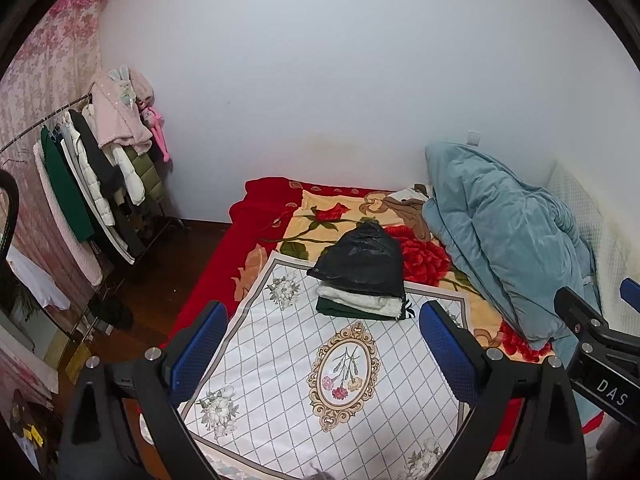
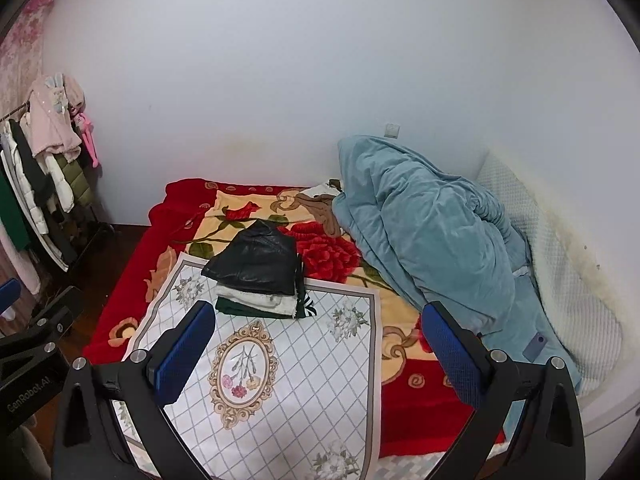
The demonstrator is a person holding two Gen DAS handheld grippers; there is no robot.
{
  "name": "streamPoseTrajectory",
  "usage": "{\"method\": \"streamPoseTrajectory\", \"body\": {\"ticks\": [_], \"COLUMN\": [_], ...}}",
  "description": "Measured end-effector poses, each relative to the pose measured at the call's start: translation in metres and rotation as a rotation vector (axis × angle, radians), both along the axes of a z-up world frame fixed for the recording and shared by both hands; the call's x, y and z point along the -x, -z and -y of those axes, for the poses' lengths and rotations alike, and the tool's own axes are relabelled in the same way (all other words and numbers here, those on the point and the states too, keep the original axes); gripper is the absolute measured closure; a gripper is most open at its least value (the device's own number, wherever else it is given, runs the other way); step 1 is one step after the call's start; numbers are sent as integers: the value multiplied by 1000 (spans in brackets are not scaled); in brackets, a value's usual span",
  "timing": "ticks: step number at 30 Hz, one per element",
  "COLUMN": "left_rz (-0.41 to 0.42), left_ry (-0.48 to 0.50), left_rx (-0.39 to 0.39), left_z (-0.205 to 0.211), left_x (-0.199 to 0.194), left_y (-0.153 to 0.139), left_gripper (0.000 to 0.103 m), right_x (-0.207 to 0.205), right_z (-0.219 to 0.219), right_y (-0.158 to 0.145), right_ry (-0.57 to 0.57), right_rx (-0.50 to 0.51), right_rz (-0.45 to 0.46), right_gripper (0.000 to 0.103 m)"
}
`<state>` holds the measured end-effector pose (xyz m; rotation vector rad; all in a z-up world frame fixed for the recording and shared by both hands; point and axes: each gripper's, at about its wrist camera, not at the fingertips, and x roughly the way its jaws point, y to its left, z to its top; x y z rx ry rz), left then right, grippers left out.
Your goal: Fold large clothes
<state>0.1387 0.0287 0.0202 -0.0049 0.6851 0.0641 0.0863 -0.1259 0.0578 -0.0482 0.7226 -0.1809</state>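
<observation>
A pale wall backs the bed; a clothes rack stands left on dark wood floor.

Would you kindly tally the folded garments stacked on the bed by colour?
Black: 1, the top garment
White: 1, the fleecy middle garment
Dark green: 1, the bottom garment
Total: 3 folded garments in the stack, which lies on the patterned white cloth.

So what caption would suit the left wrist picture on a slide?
Open left gripper above a white floral cloth holding three stacked folded garments on a red bed.
</observation>
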Motion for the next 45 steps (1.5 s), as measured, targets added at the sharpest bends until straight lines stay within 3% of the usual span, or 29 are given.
{"method": "streamPoseTrajectory", "body": {"ticks": [45], "left_rz": [-15], "left_ry": [-4], "left_rx": [-2], "left_z": [-6], "left_x": [-3], "left_y": [0], "left_gripper": [5], "right_x": [-10], "right_z": [-3], "right_y": [7], "right_ry": [-19], "right_rx": [2], "right_rz": [-11], "right_gripper": [0]}}
